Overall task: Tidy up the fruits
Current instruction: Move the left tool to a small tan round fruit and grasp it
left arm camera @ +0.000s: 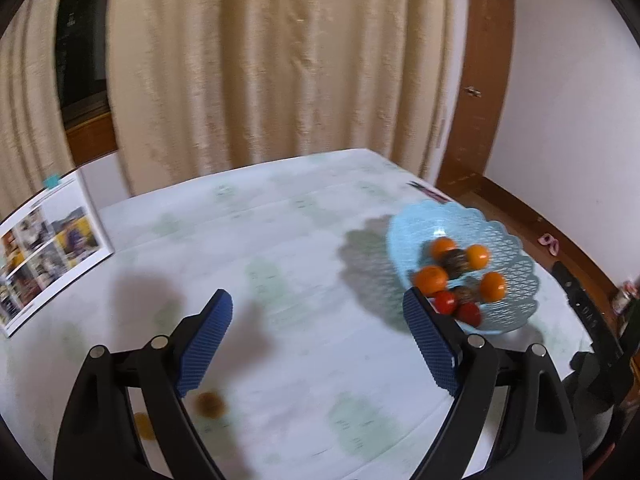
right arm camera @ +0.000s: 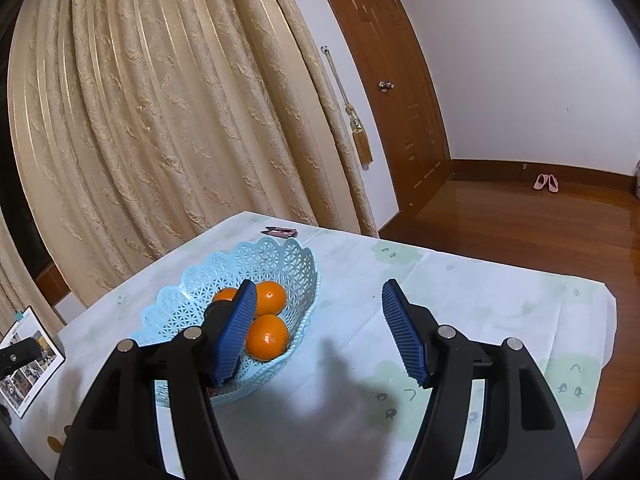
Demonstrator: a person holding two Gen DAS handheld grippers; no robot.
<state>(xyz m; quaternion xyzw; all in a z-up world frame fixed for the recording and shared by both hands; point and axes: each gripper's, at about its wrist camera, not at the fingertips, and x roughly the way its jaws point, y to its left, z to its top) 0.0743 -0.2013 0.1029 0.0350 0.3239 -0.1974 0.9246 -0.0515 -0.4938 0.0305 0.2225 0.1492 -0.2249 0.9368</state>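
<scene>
A pale blue lattice basket [left arm camera: 516, 280] sits near the table's [left arm camera: 304, 240] far right corner, holding oranges [left arm camera: 431, 279], red tomatoes [left arm camera: 445, 302] and dark round fruits [left arm camera: 456, 262]. Left gripper [left arm camera: 318, 322] and right gripper [right arm camera: 319, 307] both gape wide, holding nothing. A photo booklet [left arm camera: 48, 252] lies at the left edge; its print is unreadable.

Both wrists overlook basket [left arm camera: 516, 276] (shared).
</scene>
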